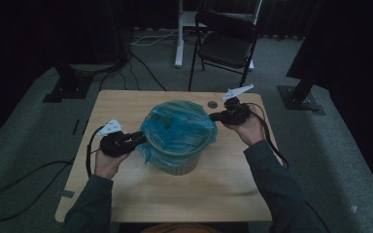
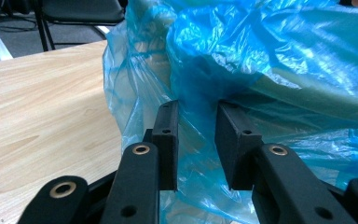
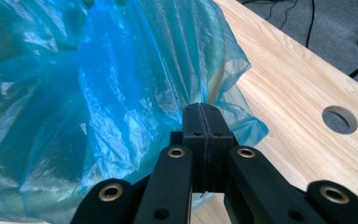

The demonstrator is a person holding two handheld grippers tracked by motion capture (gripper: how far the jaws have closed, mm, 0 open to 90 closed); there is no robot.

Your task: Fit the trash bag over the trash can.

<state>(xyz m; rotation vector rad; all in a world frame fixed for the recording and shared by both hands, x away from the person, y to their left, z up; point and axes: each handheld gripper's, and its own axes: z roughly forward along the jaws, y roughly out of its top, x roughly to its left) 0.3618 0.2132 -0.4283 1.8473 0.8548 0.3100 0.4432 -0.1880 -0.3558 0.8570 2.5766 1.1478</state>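
So the right gripper (image 3: 205,112) has both black jaws pressed flat together, no gap at all, and they look pinched on the edge of the blue plastic bag (image 3: 98,93). The bag is thin, crinkly and see-through, and takes up everything left of the jaws. A loose corner of it sticks out just right of the jaw tips. Under that is the light wooden table (image 3: 298,93), with a round hole (image 3: 339,119) further right of the jaws. Grey carpet (image 3: 335,32) past the table edge, with a few cables.

We count one bin (image 1: 177,165) lined with one blue plastic bag (image 1: 177,128) mid-desk (image 1: 126,189), one cable hole (image 1: 212,104) near its far edge, two grippers, left (image 1: 138,138) and right (image 1: 213,116), and one folding chair (image 1: 226,41).
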